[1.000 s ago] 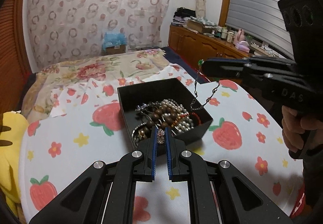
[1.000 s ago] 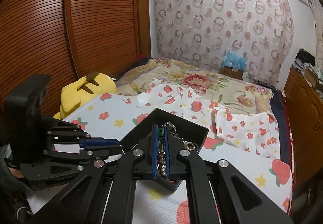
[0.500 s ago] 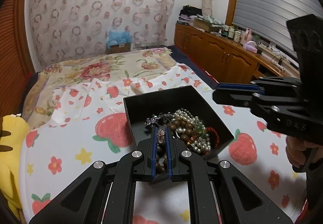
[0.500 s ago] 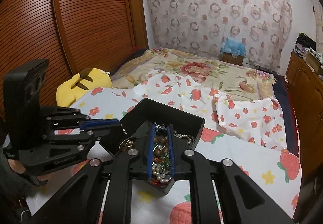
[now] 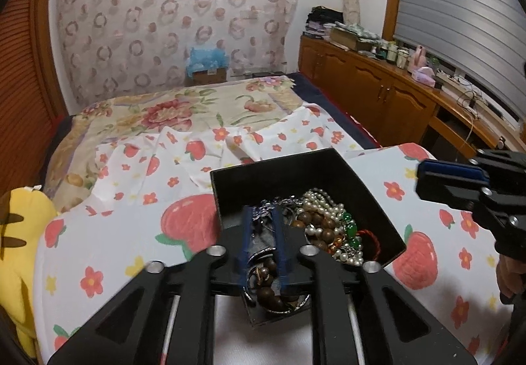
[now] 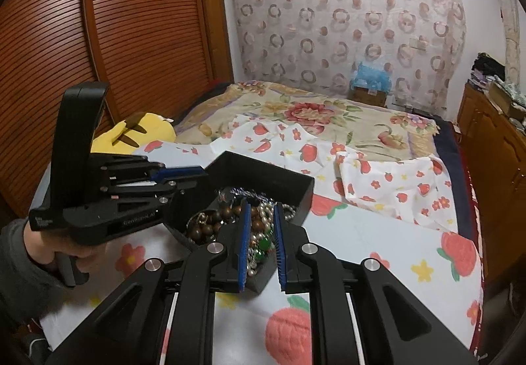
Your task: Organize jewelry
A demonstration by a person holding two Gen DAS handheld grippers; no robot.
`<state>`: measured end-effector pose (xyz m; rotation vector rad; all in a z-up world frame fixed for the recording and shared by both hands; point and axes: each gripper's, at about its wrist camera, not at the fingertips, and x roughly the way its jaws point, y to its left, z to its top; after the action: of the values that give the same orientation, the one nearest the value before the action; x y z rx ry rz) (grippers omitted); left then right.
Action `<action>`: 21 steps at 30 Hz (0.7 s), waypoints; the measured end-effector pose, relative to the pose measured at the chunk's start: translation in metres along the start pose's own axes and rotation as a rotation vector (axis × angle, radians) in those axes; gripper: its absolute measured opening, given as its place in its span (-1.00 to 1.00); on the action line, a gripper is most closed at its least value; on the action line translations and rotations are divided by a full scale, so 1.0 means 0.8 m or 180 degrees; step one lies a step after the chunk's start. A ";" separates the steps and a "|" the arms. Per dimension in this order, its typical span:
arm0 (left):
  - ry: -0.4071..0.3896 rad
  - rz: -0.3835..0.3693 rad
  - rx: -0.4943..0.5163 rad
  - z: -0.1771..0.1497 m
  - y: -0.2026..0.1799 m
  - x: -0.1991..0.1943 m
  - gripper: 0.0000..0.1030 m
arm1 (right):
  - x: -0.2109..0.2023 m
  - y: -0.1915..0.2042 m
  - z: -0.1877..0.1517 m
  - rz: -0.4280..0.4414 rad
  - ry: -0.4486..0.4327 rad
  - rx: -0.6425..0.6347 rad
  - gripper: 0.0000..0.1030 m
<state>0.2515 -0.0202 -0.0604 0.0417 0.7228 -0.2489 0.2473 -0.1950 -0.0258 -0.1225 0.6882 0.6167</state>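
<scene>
Black open-top box (image 5: 305,174) of tangled bead and pearl jewelry (image 5: 328,227) sits directly beneath both claws. Left claw (image 5: 263,227) and right claw (image 6: 261,227) both parted, empty. Sorting apparently barely begun; heap remains.

dim warm indoor light, soft shadows, no glare. heavy fisheye bending and black vignette at corners. left claw (image 5: 263,217) motion-blurred in its own view; right view sharper, mild grain.

black box (image 5: 282,174), white strawberry-print cloth (image 5: 108,243), blue-padded fingers (image 6: 244,240).
</scene>
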 end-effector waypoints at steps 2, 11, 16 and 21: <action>-0.0027 0.0026 -0.0009 -0.002 -0.001 -0.006 -0.48 | -0.005 0.002 -0.007 -0.0035 -0.0018 0.0015 -0.51; -0.0107 0.0258 -0.0119 -0.021 -0.002 -0.040 0.64 | -0.023 0.015 -0.032 -0.0338 -0.0084 0.0046 0.41; -0.0056 0.0392 -0.0209 -0.035 0.002 -0.057 0.76 | -0.034 0.018 -0.044 -0.0499 -0.0154 0.0148 0.75; -0.0207 0.0496 -0.0274 -0.053 0.003 -0.091 0.83 | -0.053 0.025 -0.056 -0.0619 -0.0272 0.0206 0.93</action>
<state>0.1718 0.0024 -0.0439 0.0080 0.6612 -0.0697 0.1859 -0.2132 -0.0320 -0.1011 0.6048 0.4105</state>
